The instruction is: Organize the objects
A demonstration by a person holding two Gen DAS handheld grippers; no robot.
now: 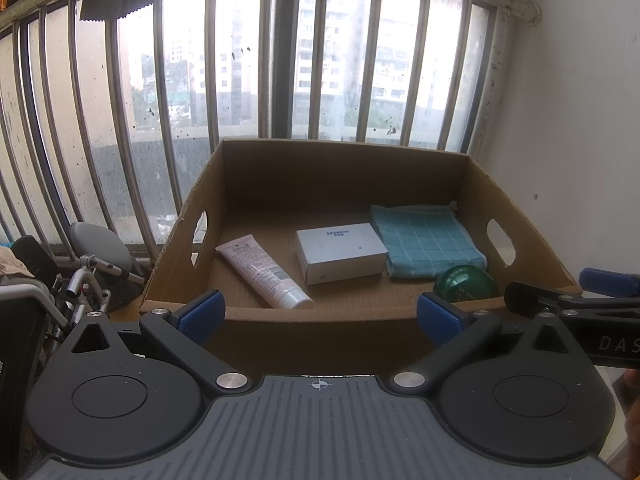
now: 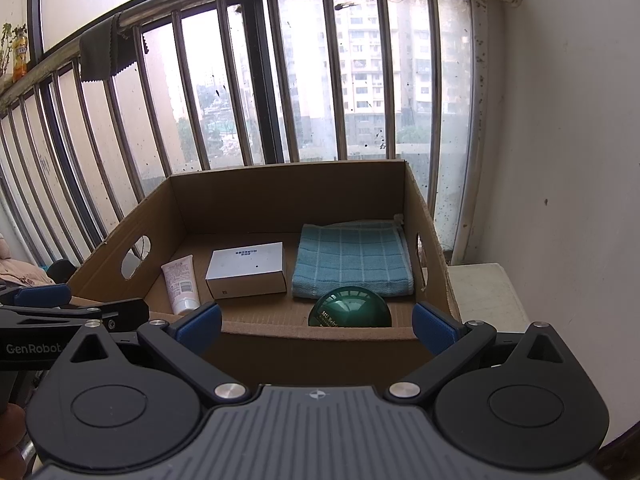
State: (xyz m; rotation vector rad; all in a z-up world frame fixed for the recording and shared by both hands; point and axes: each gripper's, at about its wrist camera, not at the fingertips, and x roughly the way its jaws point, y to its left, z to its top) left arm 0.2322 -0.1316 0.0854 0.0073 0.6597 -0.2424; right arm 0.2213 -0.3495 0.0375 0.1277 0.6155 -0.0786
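An open brown cardboard box (image 1: 256,184) is sitting just beyond both spread, empty jaws of the left gripper (image 1: 320,312) and right gripper (image 2: 318,324), holding a pink squeeze tube (image 1: 264,270), a white rectangular carton (image 1: 340,252), a folded teal checked cloth (image 1: 424,240) and a dark green round jar (image 1: 466,284).
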